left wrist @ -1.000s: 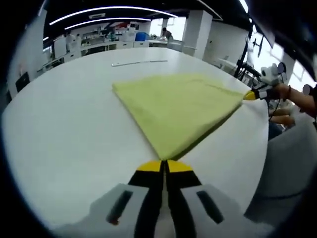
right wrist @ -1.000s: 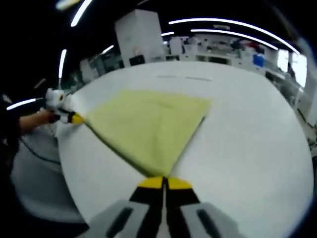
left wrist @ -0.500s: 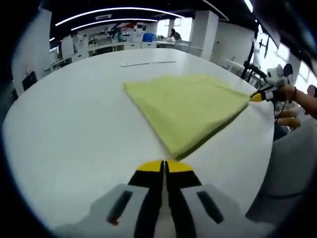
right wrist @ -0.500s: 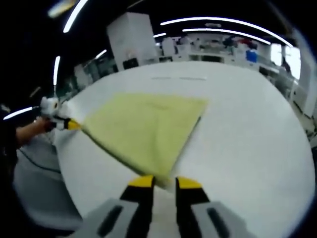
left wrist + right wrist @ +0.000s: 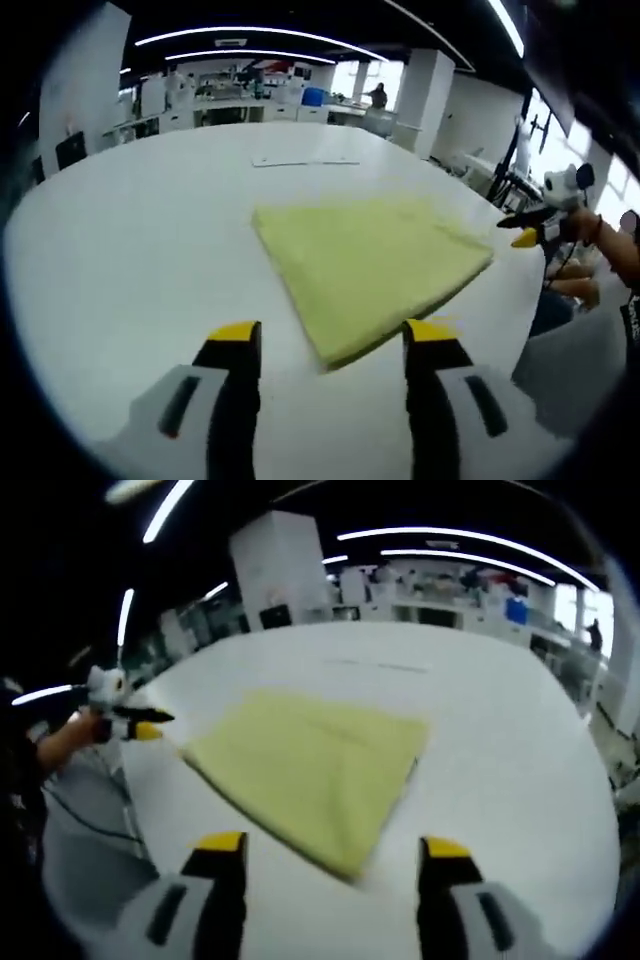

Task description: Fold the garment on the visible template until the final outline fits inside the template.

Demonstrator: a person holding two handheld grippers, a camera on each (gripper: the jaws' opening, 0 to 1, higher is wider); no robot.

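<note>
Both grippers, pinched on cloth corners a second ago, now stand spread and clear: left gripper (image 5: 332,345), right gripper (image 5: 330,855). Folded yellow cloth (image 5: 370,265) lies flat on the white worktop (image 5: 130,240); it looks soft and light, best taken by a corner.

No text, label, brand, number or sign can be read in either view; the far shelves and benches of the room are too blurred to make out.
</note>
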